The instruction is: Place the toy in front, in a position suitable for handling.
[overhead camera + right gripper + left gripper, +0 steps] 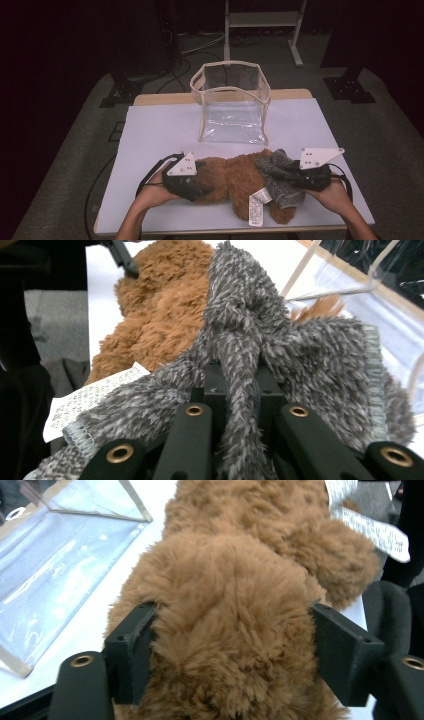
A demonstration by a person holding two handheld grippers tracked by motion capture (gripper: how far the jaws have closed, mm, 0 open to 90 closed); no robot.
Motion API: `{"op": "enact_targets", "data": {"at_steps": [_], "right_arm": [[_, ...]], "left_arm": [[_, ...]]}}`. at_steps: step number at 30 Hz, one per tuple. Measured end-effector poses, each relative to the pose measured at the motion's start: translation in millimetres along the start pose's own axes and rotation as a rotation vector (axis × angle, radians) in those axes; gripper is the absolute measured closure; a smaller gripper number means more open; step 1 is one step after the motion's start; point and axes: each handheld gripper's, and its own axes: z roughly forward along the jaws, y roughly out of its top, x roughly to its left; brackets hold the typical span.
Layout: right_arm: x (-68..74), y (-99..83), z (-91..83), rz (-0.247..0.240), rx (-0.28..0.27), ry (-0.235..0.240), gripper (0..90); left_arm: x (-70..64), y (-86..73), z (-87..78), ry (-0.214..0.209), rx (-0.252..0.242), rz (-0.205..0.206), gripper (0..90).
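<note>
Plush [235,180] lies on its side between your two tongs, on the near part of the white sheet [150,135], not yet lifted as far as I can tell. Your left tongs [200,187] have jaws spread wide around one furry end of it; in the left gripper view [232,655] the brown pile bulges between both jaw faces and touches them, so call that a wide grip on the plush. Your right tongs [290,172] are pinched narrow on a fold of the grey knit [240,355] that wraps the plush's other end, the fabric bunched up between the jaws. A white tag [256,207] hangs from the plush, just left of your right tongs, toward the table's near edge. Beyond both tongs, past the plush, the clear bag [232,102] stands open and empty.

Judgement: both grips look made, that part is done. Left, probably: lift the plush, carry it forward, lower it into the bag, release.
</note>
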Motion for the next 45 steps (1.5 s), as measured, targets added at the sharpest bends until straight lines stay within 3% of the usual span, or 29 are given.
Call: {"op": "enact_targets", "data": {"at_steps": [3, 7, 11, 15, 18, 23, 28, 32, 36, 38, 42, 45], "right_arm": [[2.8, -8.4, 3.8, 0.029, -0.034, 0.024, 80.8], [10.1, -10.7, 5.7, 0.018, -0.043, 0.028, 80.8], [11.2, -16.2, -1.0, 0.022, -0.019, 0.034, 80.8], [4.4, -39.4, -7.7, 0.073, 0.037, 0.012, 80.7], [0.2, -49.5, -11.3, 0.113, 0.033, 0.012, 80.5], [-5.8, -23.8, -15.3, 0.065, -0.006, 0.004, 80.5], [-14.1, 6.4, -10.5, 0.032, -0.079, 0.015, 80.6], [-16.1, 1.0, -2.0, 0.047, -0.073, 0.023, 80.6], [-17.3, -18.0, -7.6, 0.096, -0.07, 0.013, 80.6], [-16.1, -20.3, -11.7, 0.095, -0.053, 0.001, 80.5], [-10.4, -1.4, -14.2, 0.037, -0.045, -0.009, 80.5], [-6.9, 20.8, -3.5, -0.014, -0.038, 0.002, 80.4]], "left_arm": [[7.3, 3.0, -2.5, -0.007, -0.026, -0.041, 23.6], [8.3, 6.0, 4.9, -0.019, -0.006, -0.039, 23.8], [3.2, 3.7, 5.3, -0.013, 0.025, -0.007, 26.2], [1.8, -1.3, 4.4, -0.017, 0.009, -0.013, 27.3], [1.2, -0.2, 5.8, -0.02, 0.005, -0.007, 27.6], [1.3, 1.2, 7.6, -0.016, 0.01, 0.001, 27.7], [-0.5, 0.5, 6.7, -0.018, 0.009, 0.014, 27.9], [-1.7, -0.8, 5.2, -0.017, 0.004, 0.02, 28.3], [-2.9, 0.3, 6.7, -0.012, 0.005, 0.021, 28.6], [-3.5, 1.3, 8.4, -0.014, 0.004, 0.021, 28.8], [-4.5, 4.8, 13.3, -0.018, 0.005, 0.029, 29.4], [-5.3, 9.5, 17.6, -0.021, 0.009, 0.039, 29.7]]}}
